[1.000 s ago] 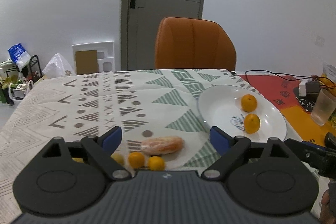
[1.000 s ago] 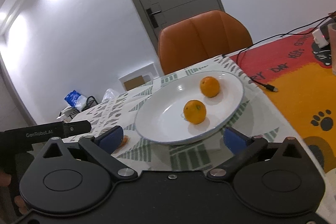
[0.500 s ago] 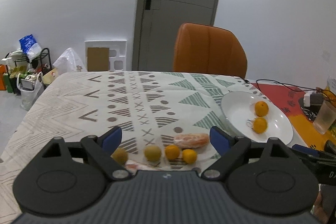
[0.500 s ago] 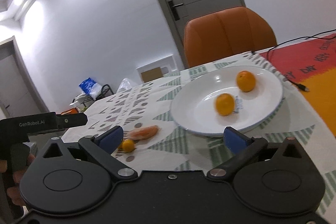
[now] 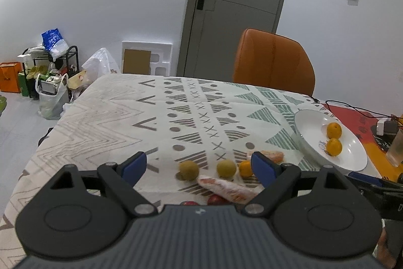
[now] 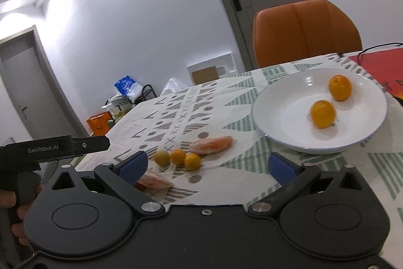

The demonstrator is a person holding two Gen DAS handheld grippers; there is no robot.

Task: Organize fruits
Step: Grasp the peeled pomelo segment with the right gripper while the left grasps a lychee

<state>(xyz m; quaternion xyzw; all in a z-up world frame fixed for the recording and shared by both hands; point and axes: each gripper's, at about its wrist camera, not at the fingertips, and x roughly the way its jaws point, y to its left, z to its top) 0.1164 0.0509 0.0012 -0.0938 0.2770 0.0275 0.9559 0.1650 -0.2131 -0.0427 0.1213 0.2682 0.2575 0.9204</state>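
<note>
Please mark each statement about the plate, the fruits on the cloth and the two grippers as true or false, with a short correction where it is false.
1. The white plate holds two oranges. True.
2. The left gripper is shut on a fruit. False: its jaws stand open and hold nothing.
3. Small round fruits lie in a row on the tablecloth, outside the plate. True.
4. The right gripper holds an orange. False: its jaws are open and empty.
5. The orange chair stands at the far side of the table. True.
</note>
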